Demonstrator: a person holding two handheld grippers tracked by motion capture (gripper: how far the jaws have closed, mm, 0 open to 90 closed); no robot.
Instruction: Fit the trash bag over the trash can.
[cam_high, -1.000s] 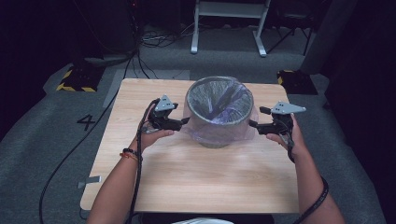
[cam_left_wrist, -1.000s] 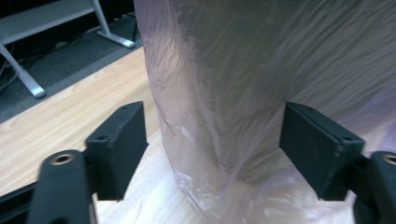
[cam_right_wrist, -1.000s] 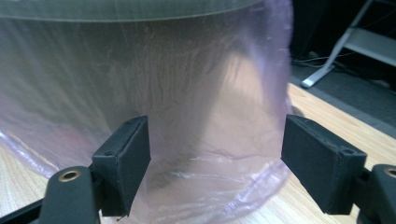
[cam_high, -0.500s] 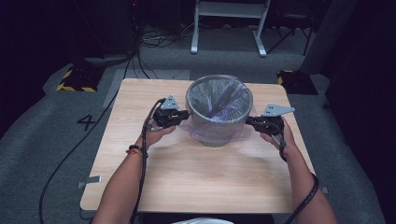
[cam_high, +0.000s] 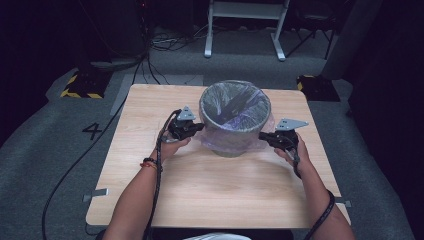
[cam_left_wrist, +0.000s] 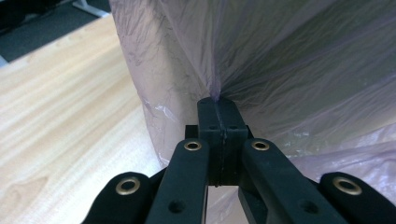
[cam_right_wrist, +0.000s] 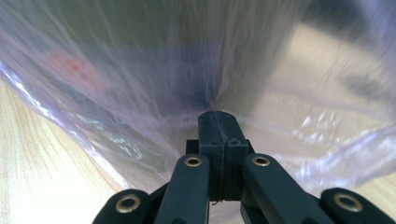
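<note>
Near, on the left: left gripper (cam_high: 200, 127) pinched tight on a fold of the bin liner (cam_left_wrist: 261, 60). On the right: right gripper (cam_high: 262, 136) likewise clamped on that thin film. Between them, mid-table (cam_high: 150, 200): bin (cam_high: 235, 117) standing upright, long axis vertical, mouth pointing up.

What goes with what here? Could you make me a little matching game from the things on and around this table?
Things:
1. bin
2. plastic liner
3. left gripper
4. table

Descriptions:
A. light wood, bearing everything else
B. thin, see-through, pale purple, draped over the rim and down the outside
C. jaws closed, pinching a fold of film
D. round, standing upright near the table's far edge

Pairs: 1-D, 2-B, 3-C, 4-A
</note>
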